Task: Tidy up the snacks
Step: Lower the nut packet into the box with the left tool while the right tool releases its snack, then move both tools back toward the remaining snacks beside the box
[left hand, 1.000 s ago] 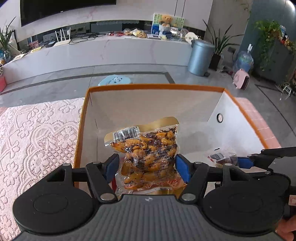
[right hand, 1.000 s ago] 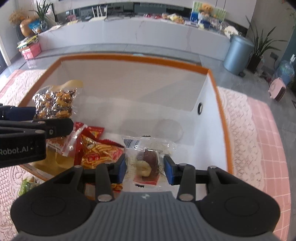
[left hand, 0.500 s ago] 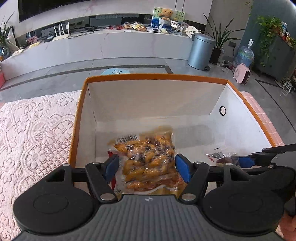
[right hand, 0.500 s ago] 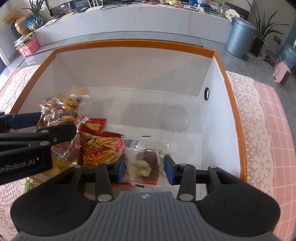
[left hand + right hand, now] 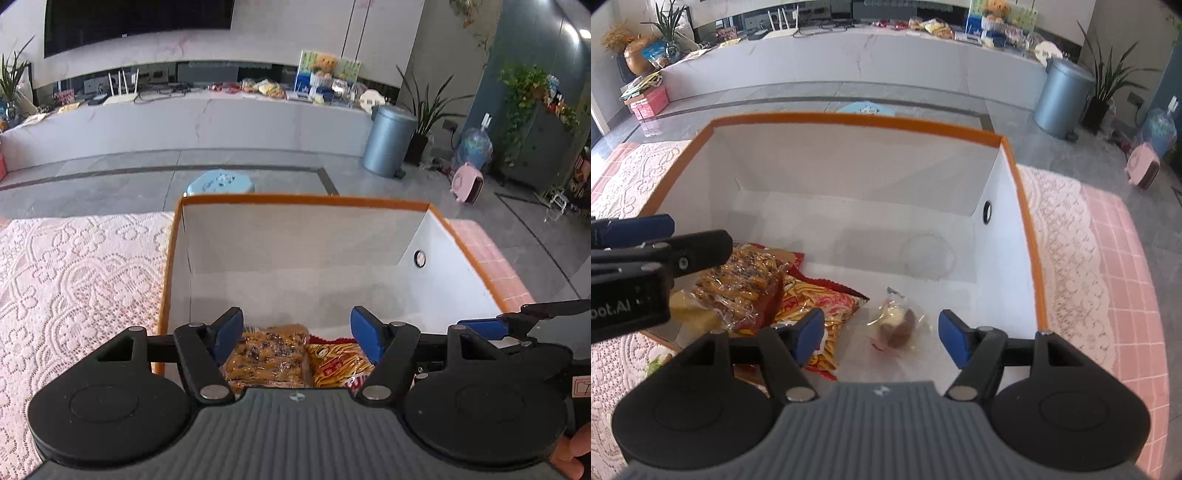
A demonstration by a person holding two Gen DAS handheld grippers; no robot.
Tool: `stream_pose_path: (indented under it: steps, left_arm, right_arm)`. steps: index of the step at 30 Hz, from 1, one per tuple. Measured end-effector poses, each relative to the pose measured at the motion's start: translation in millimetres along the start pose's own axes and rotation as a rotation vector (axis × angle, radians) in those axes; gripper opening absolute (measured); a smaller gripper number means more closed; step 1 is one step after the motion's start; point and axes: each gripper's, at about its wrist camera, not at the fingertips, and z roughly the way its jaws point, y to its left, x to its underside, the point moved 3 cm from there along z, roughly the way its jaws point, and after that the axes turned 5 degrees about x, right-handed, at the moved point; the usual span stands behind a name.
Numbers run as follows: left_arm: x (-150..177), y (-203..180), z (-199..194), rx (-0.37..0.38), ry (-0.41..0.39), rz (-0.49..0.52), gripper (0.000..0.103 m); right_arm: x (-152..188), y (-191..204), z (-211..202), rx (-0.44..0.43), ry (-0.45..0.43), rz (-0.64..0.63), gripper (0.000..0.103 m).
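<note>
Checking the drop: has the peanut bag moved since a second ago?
Yes. The peanut bag dropped from between the left gripper's opening jaws onto the box floor.

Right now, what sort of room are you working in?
Probably a home living room: a dark TV screen above a long white media counter, potted plants, a bin, and a lace-covered table.

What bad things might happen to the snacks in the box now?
1. The small wrapped cake lies loose on the box floor between the opening jaws of the right tool; a downward push could squash it.
2. The nut bag rests on the red strips bag, so it may slide off.
3. A green packet sits outside the orange-rimmed box, partly hidden, and might be forgotten.
</note>
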Motion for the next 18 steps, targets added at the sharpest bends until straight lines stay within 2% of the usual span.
stream_pose_path:
  steps: [2,5,11,18]
  left_arm:
    - [0,-1,-7,-0.001,-0.023,0.002,0.079]
    - [2,-5,-19,-0.004,-0.054,0.006,0.079]
    - [6,-15,-49,0.009,-0.122,0.008,0.079]
    - [8,-34,-85,0.065,-0.173,-0.011,0.080]
  right_arm:
    - [2,-2,-8,0.003,-0.021,0.005,0.067]
    - [5,-7,-25,0.009,-0.075,0.025,0.077]
    - [24,-16,-69,0.000,-0.215,0.063,0.079]
    - [58,-19,-117,0.002,-0.339,0.100,0.079]
